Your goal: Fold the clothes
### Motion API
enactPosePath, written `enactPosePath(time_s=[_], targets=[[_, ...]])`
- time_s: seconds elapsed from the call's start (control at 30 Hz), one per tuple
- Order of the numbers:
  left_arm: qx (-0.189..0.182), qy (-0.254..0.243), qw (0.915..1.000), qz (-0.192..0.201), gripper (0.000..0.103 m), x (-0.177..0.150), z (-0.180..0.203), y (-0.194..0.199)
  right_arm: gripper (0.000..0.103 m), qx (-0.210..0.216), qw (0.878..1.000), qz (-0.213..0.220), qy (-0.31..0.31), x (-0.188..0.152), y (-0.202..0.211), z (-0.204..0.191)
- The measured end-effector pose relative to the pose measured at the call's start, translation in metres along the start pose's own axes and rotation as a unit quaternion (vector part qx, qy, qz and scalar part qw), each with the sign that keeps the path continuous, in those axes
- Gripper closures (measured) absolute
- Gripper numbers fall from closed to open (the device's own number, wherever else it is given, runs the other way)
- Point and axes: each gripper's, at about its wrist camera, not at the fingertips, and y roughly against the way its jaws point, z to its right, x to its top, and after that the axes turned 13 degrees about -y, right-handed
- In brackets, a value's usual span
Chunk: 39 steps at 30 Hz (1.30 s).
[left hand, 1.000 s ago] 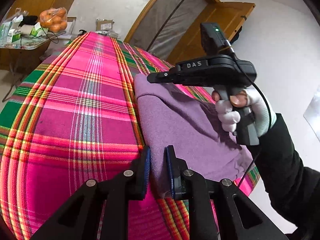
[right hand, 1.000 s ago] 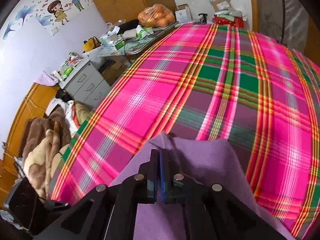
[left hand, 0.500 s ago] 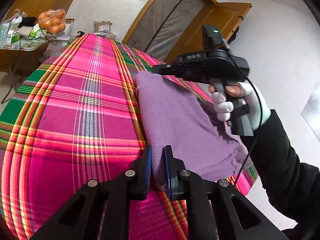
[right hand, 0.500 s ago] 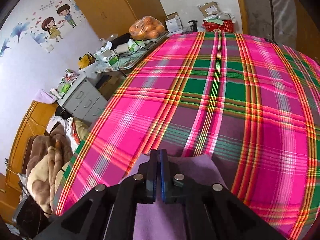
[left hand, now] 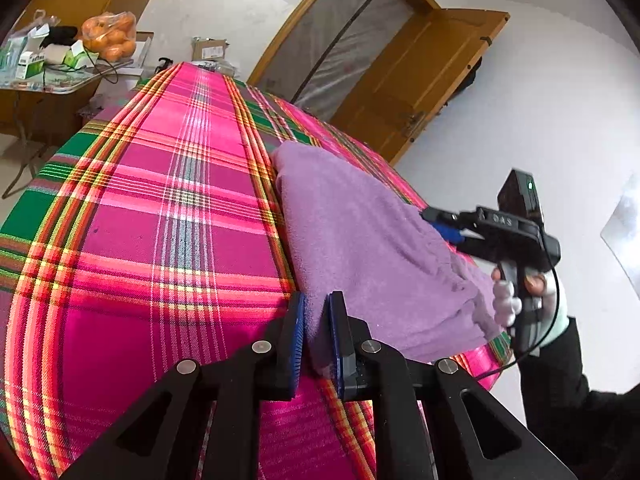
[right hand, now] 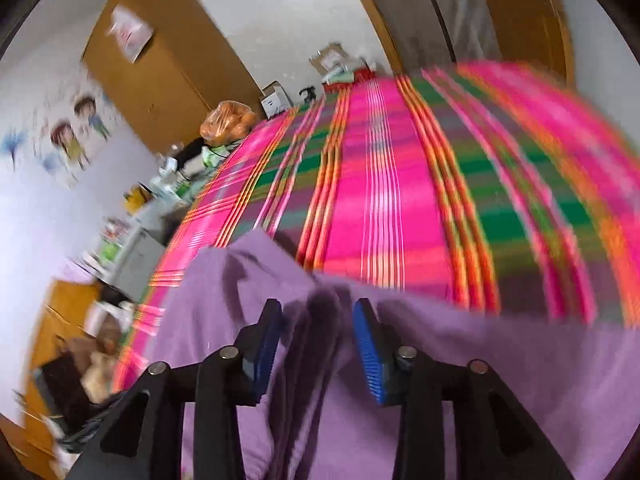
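the right gripper (right hand: pixel 316 344) is letting go: its jaws, clamped on the far corner of the purple garment (left hand: pixel 372 248) before, are opening, with loose cloth lying between the blue pads (right hand: pixel 370 350). in the left wrist view it is no longer hanging over the far end of the garment; it is sitting at the right edge (left hand: pixel 444 226), nearer the camera. the right wrist view is now blurring.

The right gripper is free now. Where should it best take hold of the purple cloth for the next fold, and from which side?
Probably the far corner of the purple cloth, near the door side, coming from the right gripper's own side, fingers low along the plaid sheet. That edge lies flat and free, while the left gripper pinches the near corner.
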Motion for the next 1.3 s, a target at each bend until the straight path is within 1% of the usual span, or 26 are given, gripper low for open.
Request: enactPosePath(time_s=[0.13,0.17,0.2,0.37,0.5,0.6,0.73,0.83,0.93,0.97,1.0,1.03,1.07,1.13,1.3], targets=[[0.008,0.001,1.0,-0.005,0.09,-0.005,0.005,0.003,0.062,0.072,0.996,-0.04,-0.044,-0.006,-0.012,0.012],[0.01,0.002,0.9999,-0.006,0.09,-0.005,0.006,0.003,0.06,0.079,0.995,-0.047,-0.047,-0.006,-0.015,0.012],[0.01,0.002,0.9999,-0.007,0.089,-0.005,0.006,0.003,0.059,0.081,0.994,-0.05,-0.047,-0.007,-0.018,0.013],[0.013,0.003,0.9999,-0.009,0.089,-0.004,0.008,0.003,0.059,0.077,0.995,-0.045,-0.051,-0.004,-0.022,0.018],[0.013,0.004,0.9999,-0.01,0.089,-0.002,0.005,0.002,0.059,0.071,0.995,-0.06,-0.029,-0.02,-0.018,0.011],[0.011,0.005,0.9999,-0.009,0.089,-0.002,0.004,0.002,0.06,0.064,0.995,-0.066,-0.044,-0.03,-0.008,0.015],[0.011,0.005,0.9999,-0.008,0.089,-0.003,0.005,0.0,0.06,0.057,0.995,-0.062,-0.062,-0.038,-0.001,0.019],[0.011,0.005,0.9999,-0.007,0.089,-0.004,0.005,0.0,0.061,0.05,0.995,-0.062,-0.061,-0.039,-0.001,0.018],[0.012,0.005,0.9999,-0.006,0.089,-0.006,0.005,0.001,0.06,0.061,0.994,-0.081,-0.05,-0.04,-0.008,0.014],[0.012,0.005,0.9999,-0.005,0.089,-0.006,0.005,0.001,0.061,0.064,0.993,-0.086,-0.045,-0.041,-0.009,0.012],[0.012,0.005,0.9999,-0.006,0.089,-0.007,0.005,0.002,0.071,0.066,0.993,-0.089,-0.042,-0.042,-0.011,0.011],[0.012,0.006,0.9999,-0.006,0.089,-0.007,0.005,0.002,0.078,0.068,0.993,-0.089,-0.043,-0.042,-0.011,0.011],[0.012,0.006,0.9999,-0.007,0.089,-0.007,0.005,0.002,0.078,0.073,0.992,-0.087,-0.049,-0.043,-0.01,0.014],[0.011,0.006,0.9999,-0.007,0.089,-0.008,0.006,0.003,0.082,0.088,0.991,-0.079,-0.057,-0.044,-0.006,0.017],[0.009,0.005,0.9999,-0.009,0.089,-0.007,0.004,0.005,0.084,0.114,0.99,-0.053,-0.067,-0.055,0.016,0.009]])
